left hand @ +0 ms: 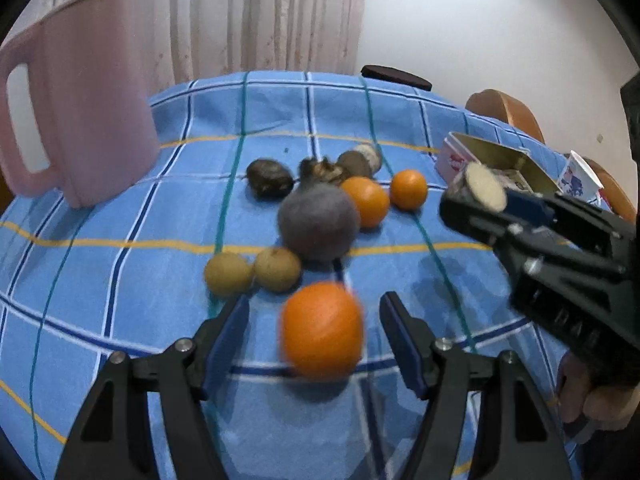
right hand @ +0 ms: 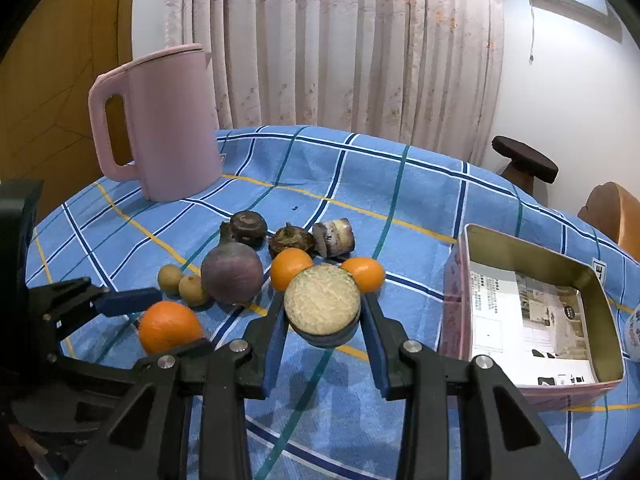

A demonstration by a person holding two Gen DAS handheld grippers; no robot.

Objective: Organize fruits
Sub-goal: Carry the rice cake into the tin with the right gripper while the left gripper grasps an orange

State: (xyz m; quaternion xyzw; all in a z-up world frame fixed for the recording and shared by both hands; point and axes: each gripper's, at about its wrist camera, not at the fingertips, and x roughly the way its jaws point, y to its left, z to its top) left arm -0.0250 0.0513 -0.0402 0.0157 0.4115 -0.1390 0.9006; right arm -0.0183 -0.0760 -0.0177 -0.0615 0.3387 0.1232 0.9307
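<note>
Nearest of all, left gripper [left hand: 316, 334] with an orange [left hand: 322, 330] between its blue pads, jaws apart, gaps on both sides, nothing gripped; orange resting on the blue checked tablecloth [left hand: 120, 280]. Alongside, right gripper [right hand: 322, 312] clenched on a short cut cylinder [right hand: 322, 306], pale round face toward the camera, lifted above the cloth. Just beyond the near orange, two small brownish round fruits [left hand: 252, 272] touching each other, then a large dull purple round fruit [left hand: 318, 226]. Behind that, two more oranges [left hand: 386, 196] side by side, and farther back a row of dark shrivelled fruits [left hand: 270, 178] plus a second cut piece [right hand: 334, 236]. Off to the right, an open tin box [right hand: 532, 308] with printed paper inside. At the far left, a pink jug [right hand: 168, 120] upright by the table edge, curtain [right hand: 340, 40] behind.
</note>
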